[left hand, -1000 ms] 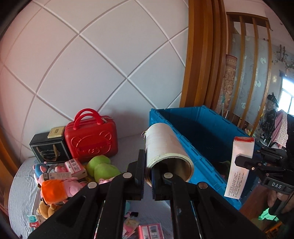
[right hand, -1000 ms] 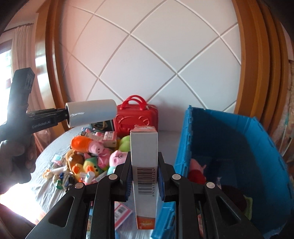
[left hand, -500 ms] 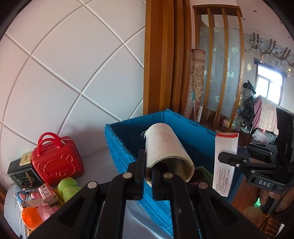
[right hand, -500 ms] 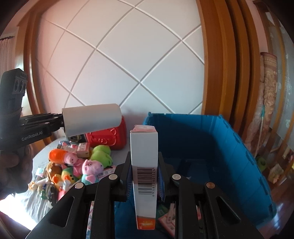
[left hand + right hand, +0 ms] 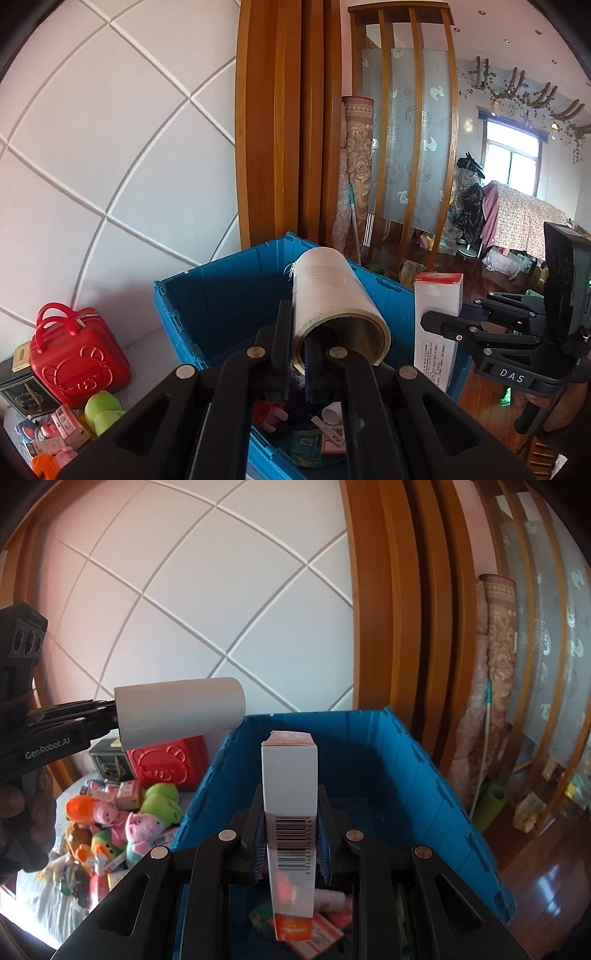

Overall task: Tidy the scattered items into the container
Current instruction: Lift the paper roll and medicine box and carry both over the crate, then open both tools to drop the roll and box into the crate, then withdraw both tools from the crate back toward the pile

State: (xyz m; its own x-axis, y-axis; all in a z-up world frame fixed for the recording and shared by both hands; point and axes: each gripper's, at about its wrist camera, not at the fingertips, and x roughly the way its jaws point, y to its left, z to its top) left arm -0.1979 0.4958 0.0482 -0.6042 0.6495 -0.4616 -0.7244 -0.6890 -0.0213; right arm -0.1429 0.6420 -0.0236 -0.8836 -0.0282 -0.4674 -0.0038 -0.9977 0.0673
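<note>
Left claw [image 5: 295,347]: gripping the wall of a white roll [image 5: 334,295], one finger inside its hollow end and one outside, holding it level over the blue bin [image 5: 221,295].
Right claw [image 5: 291,843]: clamping both sides of a tall white carton [image 5: 290,786], keeping it upright over the bin's open top.
Blue bin: sitting beside the toy heap, already holding small packets and a red toy at its bottom.
Toy heap [image 5: 122,812]: lying outside the bin, near a red case [image 5: 77,358].
</note>
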